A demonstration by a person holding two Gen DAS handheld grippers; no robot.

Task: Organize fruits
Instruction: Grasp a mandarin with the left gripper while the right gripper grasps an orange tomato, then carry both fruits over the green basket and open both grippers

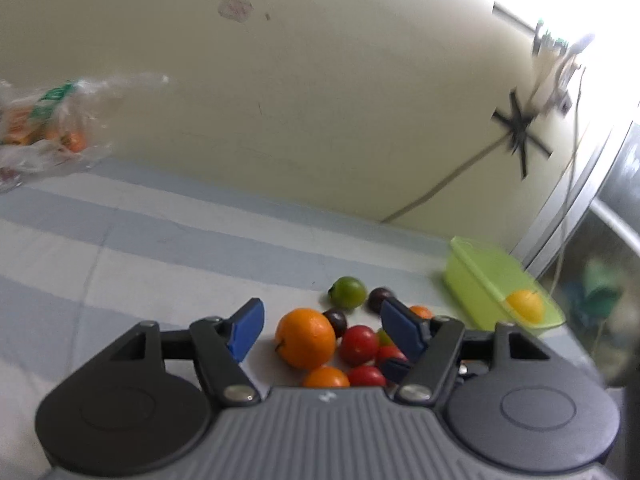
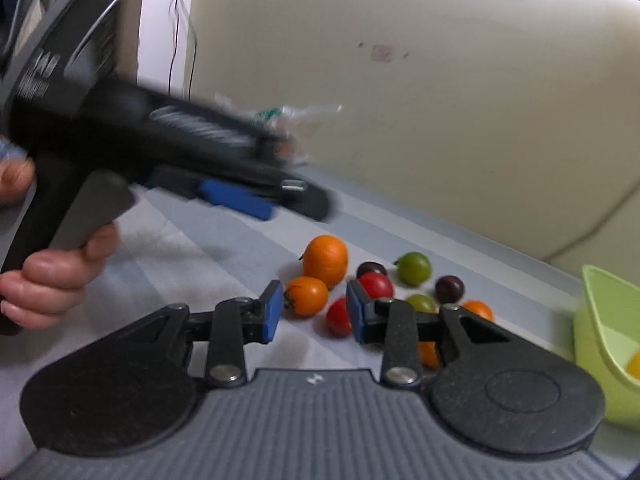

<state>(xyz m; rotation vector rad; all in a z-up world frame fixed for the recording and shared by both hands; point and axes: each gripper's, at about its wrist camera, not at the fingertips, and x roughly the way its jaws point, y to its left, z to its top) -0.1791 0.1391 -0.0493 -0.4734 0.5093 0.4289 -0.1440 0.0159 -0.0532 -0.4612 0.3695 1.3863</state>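
A pile of small fruits lies on the striped cloth: a big orange [image 1: 306, 338] [image 2: 325, 260], a smaller orange fruit [image 2: 306, 295], red ones [image 1: 359, 345] [image 2: 375, 285], a green one [image 1: 348, 292] [image 2: 414, 268] and dark plums [image 1: 380, 299] [image 2: 449, 289]. My left gripper [image 1: 320, 330] is open and empty above the pile; it also shows blurred in the right wrist view [image 2: 236, 200]. My right gripper [image 2: 314, 312] is open and empty, its fingers on either side of the small orange and a red fruit. A light green tub [image 1: 484, 280] [image 2: 600, 332] holds one yellow fruit [image 1: 525, 305].
A clear plastic bag [image 1: 48, 128] with orange packaging lies at the far left by the cream wall. A cable runs along the wall at the right. The striped cloth [image 1: 160, 240] stretches out left of the pile.
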